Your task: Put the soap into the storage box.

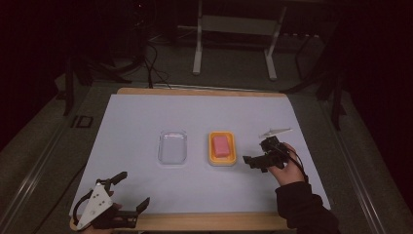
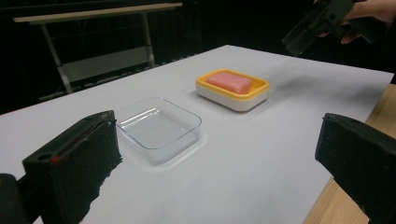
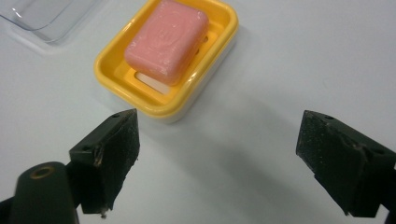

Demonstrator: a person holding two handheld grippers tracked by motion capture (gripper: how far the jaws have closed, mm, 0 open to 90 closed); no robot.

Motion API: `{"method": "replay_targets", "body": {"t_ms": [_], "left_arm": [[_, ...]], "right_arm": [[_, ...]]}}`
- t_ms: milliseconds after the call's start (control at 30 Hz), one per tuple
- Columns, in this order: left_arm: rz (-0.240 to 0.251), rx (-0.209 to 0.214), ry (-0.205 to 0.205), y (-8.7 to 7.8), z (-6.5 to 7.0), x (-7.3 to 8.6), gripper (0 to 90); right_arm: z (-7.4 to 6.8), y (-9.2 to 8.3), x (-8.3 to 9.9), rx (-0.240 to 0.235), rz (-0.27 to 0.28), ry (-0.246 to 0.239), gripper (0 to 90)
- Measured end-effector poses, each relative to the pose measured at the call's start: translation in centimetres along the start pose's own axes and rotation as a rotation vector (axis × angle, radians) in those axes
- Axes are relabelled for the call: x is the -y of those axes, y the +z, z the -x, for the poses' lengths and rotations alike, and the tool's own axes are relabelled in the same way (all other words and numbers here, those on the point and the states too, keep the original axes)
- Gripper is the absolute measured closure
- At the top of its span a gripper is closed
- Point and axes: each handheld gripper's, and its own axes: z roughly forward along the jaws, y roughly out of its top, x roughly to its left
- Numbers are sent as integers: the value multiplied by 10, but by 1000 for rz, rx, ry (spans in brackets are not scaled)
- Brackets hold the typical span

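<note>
Two hand-held grippers, both wide open and empty, over a white-covered bench [image 1: 146, 112].

The left hand-held gripper [image 1: 131, 191] sits at the near left edge, jaws spread, with bare white sheet ahead of it. A clear tray [image 1: 172, 146] lies mid-bench, empty. Just right of it, apart, a yellow soap dish [image 1: 222, 147] holds a pink soap bar [image 1: 221, 145]. The right hand-held gripper [image 1: 255, 152] hovers beside the dish, jaws apart, gripping nothing.

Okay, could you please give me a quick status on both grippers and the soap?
Left gripper open, near table edge. Right gripper open, beside yellow dish. Pink soap in dish, untouched. Clear tray empty, nothing blocking.
</note>
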Motion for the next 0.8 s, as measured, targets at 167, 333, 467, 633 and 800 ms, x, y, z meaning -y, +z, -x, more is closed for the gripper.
{"method": "replay_targets", "body": {"t_ms": [167,333,467,633,800], "left_arm": [[4,-1,-4,0,0,0,2],[4,-3,-6,-1,-1,0,2],[2,-3,-1,-1,0,0,2],[1,-3,0,-1,0,0,2],[1,-2,2,-1,0,0,2]], "right_arm": [[3,-3,12,-4,34,-23,134],[4,-3,24,-18,32,-25,134],[6,-3,36,8,27,-31,130],[11,-6,46,20,36,-9,128],[16,-12,58,26,61,-11,116]]}}
